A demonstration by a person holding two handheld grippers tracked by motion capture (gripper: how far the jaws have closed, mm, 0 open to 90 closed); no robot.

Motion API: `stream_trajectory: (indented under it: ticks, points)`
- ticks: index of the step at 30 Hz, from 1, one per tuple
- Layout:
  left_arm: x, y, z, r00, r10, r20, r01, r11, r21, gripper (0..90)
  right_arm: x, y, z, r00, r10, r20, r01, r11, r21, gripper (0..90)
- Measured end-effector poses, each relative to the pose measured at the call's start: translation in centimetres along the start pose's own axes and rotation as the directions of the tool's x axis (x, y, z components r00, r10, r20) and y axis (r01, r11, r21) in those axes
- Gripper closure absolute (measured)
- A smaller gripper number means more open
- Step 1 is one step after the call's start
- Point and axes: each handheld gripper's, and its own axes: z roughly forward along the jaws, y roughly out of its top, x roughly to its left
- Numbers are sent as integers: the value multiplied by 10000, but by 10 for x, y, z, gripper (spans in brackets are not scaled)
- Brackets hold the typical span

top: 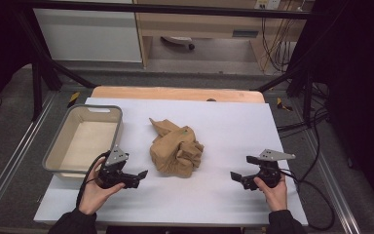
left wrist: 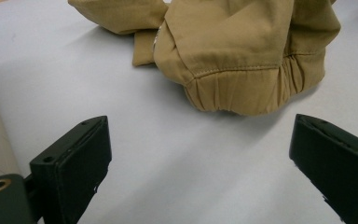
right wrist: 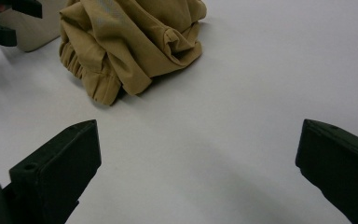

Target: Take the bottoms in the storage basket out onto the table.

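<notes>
A crumpled tan garment (top: 176, 148) lies in a heap on the white table top (top: 224, 126), near its middle. Its gathered elastic hem (left wrist: 251, 88) faces my left gripper. My left gripper (top: 140, 179) hovers low just left of the heap, jaws wide apart and empty, pointing at the cloth. On the far side, my right gripper (top: 241, 168) is held over bare table, also open and empty, aimed at the garment (right wrist: 130, 42). The same garment (left wrist: 233, 42) takes up the upper part of the left gripper view.
A grey plastic bin (top: 61, 144), empty inside, stands at the table's left edge just behind my left hand. A bare wooden strip (top: 175, 92) runs along the table's far edge. Cables (top: 316, 161) trail off the right side onto the floor.
</notes>
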Motion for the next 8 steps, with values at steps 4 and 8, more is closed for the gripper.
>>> stream_trajectory:
  ticks: [4,8]
  points:
    - [0,0,0,10000,41,-18,-41,10000,16,54,0,0,0,10000,-12,3,12,10000,10,6]
    - [0,0,0,10000,42,-25,-42,10000,19,54,0,0,0,10000,13,-9,-13,10000,-6,6]
